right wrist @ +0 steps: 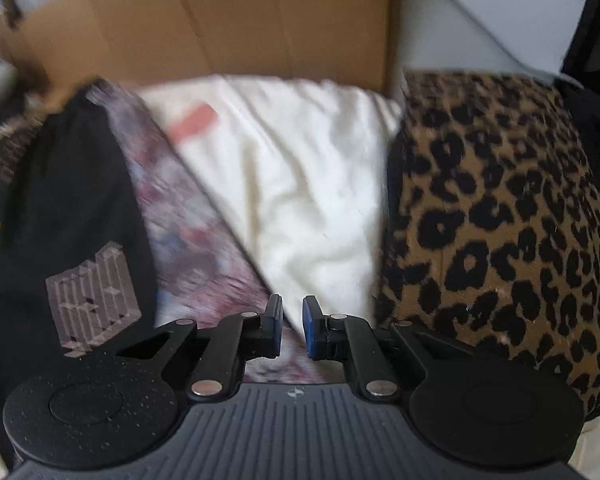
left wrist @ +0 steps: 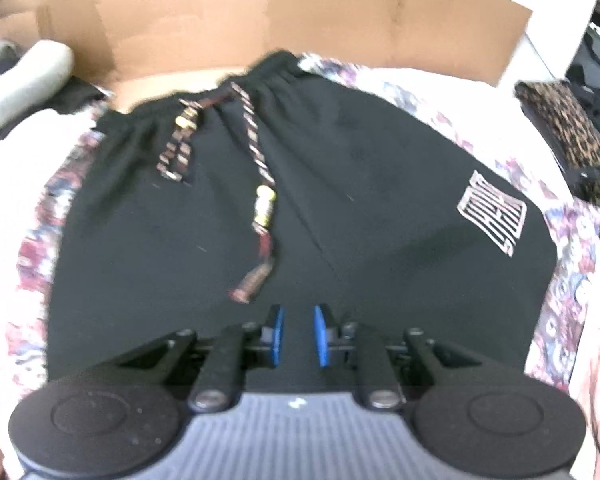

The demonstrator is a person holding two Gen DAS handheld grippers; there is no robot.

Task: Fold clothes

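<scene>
A pair of black shorts (left wrist: 340,184) lies flat on a floral sheet (left wrist: 40,240), waistband at the far side. Its striped drawstring (left wrist: 256,148) trails down the front, and a pale logo patch (left wrist: 494,216) sits on the right leg. My left gripper (left wrist: 300,334) hovers over the near hem, its blue pads a narrow gap apart with nothing between them. In the right wrist view the shorts (right wrist: 60,200) and patch (right wrist: 96,300) are at the left. My right gripper (right wrist: 292,330) hangs over the floral sheet (right wrist: 188,232) beside them, slightly open and empty.
A cardboard sheet (left wrist: 300,20) stands behind the shorts. A white cloth (right wrist: 300,180) and a leopard-print garment (right wrist: 500,220) lie to the right of the shorts. A pale rolled item (left wrist: 24,76) rests at the far left.
</scene>
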